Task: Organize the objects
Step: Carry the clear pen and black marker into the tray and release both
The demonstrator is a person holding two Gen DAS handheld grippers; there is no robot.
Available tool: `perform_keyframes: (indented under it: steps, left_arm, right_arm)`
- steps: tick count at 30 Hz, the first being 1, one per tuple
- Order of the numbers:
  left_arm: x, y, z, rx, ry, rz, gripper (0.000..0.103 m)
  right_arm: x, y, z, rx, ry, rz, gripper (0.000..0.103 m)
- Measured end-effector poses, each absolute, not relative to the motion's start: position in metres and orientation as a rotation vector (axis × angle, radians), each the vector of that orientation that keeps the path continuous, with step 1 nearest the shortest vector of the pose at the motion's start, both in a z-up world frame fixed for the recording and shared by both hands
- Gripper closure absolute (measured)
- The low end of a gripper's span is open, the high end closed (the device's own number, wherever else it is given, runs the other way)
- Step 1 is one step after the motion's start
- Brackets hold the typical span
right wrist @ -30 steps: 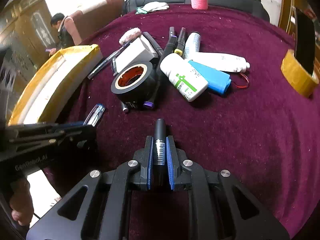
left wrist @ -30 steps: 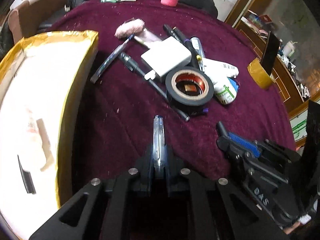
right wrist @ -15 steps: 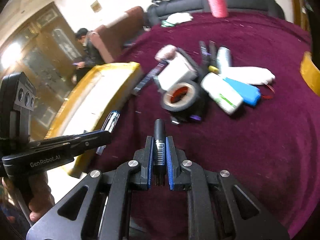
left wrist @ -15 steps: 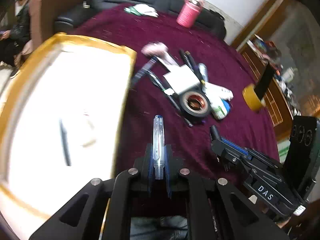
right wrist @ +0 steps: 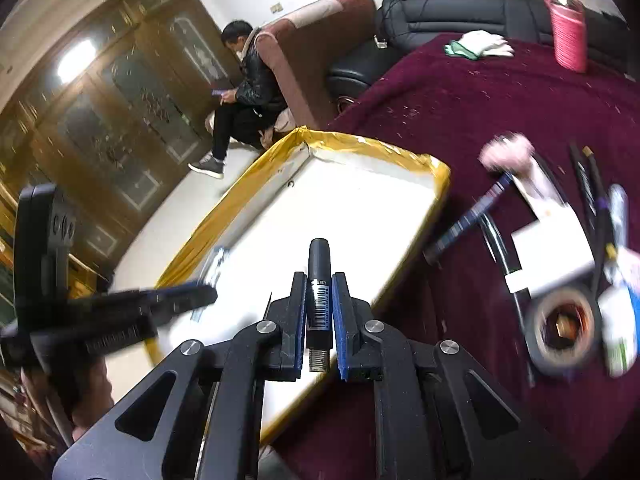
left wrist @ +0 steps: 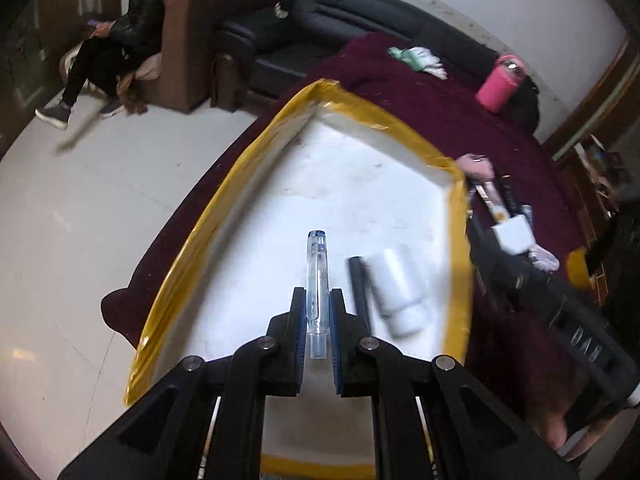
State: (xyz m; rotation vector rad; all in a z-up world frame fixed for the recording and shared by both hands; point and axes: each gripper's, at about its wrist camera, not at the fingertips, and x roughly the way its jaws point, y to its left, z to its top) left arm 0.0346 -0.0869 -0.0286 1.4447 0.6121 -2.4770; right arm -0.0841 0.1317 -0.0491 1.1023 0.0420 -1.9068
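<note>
Two grippers pinch pens: left (left wrist: pixel 318 312) a clear one (left wrist: pixel 317 280), right (right wrist: pixel 320 300) a black one (right wrist: pixel 319 280), over the yellow-taped white box (left wrist: pixel 224 224) holding a white bottle (left wrist: pixel 398 292).

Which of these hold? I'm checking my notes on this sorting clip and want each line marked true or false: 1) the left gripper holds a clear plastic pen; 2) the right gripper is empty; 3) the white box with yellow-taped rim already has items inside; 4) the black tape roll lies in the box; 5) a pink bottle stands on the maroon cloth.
1. True: the left gripper is shut on the clear plastic pen.
2. False: the right gripper is shut on a black marker.
3. True: the white box with yellow-taped rim holds a white cylinder and a black stick.
4. False: the black tape roll lies on the maroon cloth, outside the box.
5. True: the pink bottle stands at the far edge.
</note>
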Motion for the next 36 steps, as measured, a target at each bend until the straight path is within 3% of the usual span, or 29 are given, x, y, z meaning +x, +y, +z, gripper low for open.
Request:
perform_keyframes:
  steps: [17,26,30,31,32,34,35,36]
  left_arm:
    - [0.019,-0.081,-0.049,1.511,0.524,-2.453,0.094]
    - [0.024,-0.069,-0.041,1.451,0.505,-2.52,0.093]
    - [0.034,-0.058,-0.03,1.404,0.535,-2.567,0.084]
    - [0.038,-0.054,-0.026,1.373,0.54,-2.586,0.072]
    - [0.042,-0.049,-0.021,1.334,0.541,-2.609,0.053]
    - [0.045,-0.038,-0.014,1.284,0.536,-2.649,0.036]
    - [0.047,-0.029,-0.01,1.272,0.528,-2.668,0.036]
    - [0.046,-0.023,-0.008,1.273,0.528,-2.682,0.036]
  right_arm:
    - [-0.116,0.063,-0.091,1.212,0.252,-1.965,0.09]
    - [-0.116,0.081,-0.086,1.237,0.124,-1.93,0.09]
    - [-0.11,0.103,-0.075,1.211,0.036,-1.914,0.09]
    - [-0.107,0.114,-0.068,1.178,-0.003,-1.908,0.089]
    - [-0.103,0.124,-0.062,1.149,-0.031,-1.909,0.084]
    - [-0.094,0.153,-0.049,1.081,-0.098,-1.938,0.054]
    - [-0.09,0.166,-0.045,1.06,-0.131,-1.955,0.035]
    - [-0.086,0.18,-0.041,1.038,-0.162,-1.974,0.033]
